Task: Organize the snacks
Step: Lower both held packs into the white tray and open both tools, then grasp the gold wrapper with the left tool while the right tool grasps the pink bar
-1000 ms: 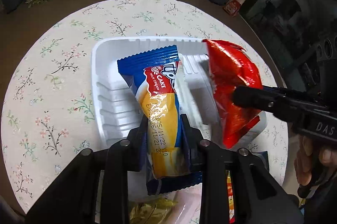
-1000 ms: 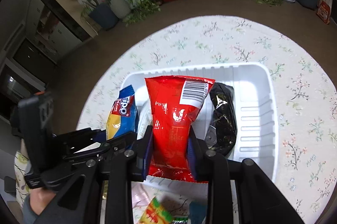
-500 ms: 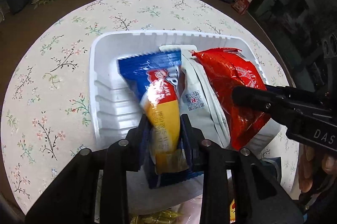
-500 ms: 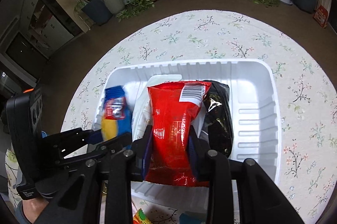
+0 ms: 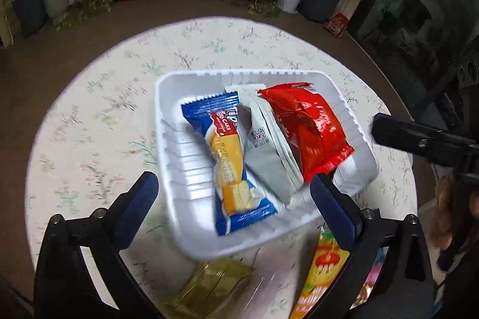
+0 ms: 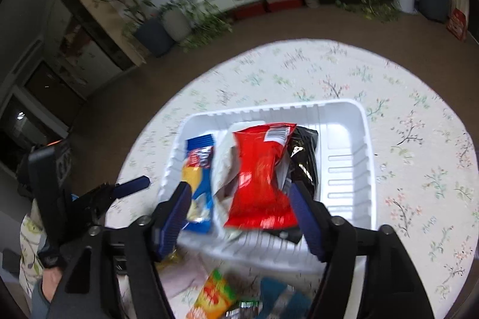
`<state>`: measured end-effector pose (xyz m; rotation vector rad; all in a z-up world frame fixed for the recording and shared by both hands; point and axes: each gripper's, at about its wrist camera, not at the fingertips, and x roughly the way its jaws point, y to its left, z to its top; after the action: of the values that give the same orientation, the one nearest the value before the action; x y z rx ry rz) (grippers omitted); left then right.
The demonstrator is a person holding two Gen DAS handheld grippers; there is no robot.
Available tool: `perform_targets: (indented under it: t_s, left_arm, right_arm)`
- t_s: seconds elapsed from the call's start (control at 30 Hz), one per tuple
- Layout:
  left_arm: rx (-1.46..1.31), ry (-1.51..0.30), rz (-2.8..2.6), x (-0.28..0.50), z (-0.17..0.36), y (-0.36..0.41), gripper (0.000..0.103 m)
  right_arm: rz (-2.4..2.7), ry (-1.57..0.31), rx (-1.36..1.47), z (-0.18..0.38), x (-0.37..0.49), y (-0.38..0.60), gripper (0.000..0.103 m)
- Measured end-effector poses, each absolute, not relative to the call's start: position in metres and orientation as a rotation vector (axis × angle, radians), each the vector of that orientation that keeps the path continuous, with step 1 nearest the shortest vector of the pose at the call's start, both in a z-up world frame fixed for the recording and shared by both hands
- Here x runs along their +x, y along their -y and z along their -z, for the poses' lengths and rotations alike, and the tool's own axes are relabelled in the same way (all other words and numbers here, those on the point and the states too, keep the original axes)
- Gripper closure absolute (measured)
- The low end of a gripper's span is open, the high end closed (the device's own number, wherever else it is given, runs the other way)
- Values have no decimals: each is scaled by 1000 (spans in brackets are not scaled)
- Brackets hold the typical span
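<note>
A white plastic tray (image 5: 173, 157) (image 6: 347, 169) sits on the round floral table. In it lie a blue and yellow roll cake pack (image 5: 227, 160) (image 6: 197, 184), a white pouch (image 5: 266, 151), a red snack bag (image 5: 308, 133) (image 6: 263, 175) and a black bag (image 6: 305, 157). My left gripper (image 5: 233, 199) is open and empty, jaws wide apart over the tray's near edge. My right gripper (image 6: 239, 208) is open and empty just behind the red bag, and one of its fingers (image 5: 419, 139) shows in the left wrist view.
Loose snacks lie on the table in front of the tray: a gold packet (image 5: 212, 286), an orange and yellow pack (image 5: 323, 274) (image 6: 212, 298) and a blue pack (image 6: 278, 298). Plant pots and a low white shelf stand beyond the table.
Both grippers have opened. The left let go of the roll cake pack and the right let go of the red bag; both packs now lie in the tray. Both grippers have drawn back.
</note>
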<state>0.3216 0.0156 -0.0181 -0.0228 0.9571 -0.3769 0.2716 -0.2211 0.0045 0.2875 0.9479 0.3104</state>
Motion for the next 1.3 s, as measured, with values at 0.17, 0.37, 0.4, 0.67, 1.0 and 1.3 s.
perform_targets:
  t_s: [0.17,0.37,0.4,0.67,1.0,1.3]
  left_arm:
    - [104,-788,347,259,-7,-37,0]
    - [-9,-898,329,207,6,-78,0]
    - [-29,-923,341,204,12,-82,0]
    - [298,-987,356,225,40,-70,1]
    - [535,-1061,432,250,72,-29,2]
    - [446,-1133,489,268,90,-26,61]
  right_arm:
    - [-357,-809,318,-20,195,243,12]
    - [-326,-748,395,-3,113,264,12]
    - [-315,-748,400,0,104,266,12]
    - [-286,-766,384,25,80,267,23]
    - [-266,-823,373,43,93,269,26]
    - [-269,-847,355,49,95,266,28]
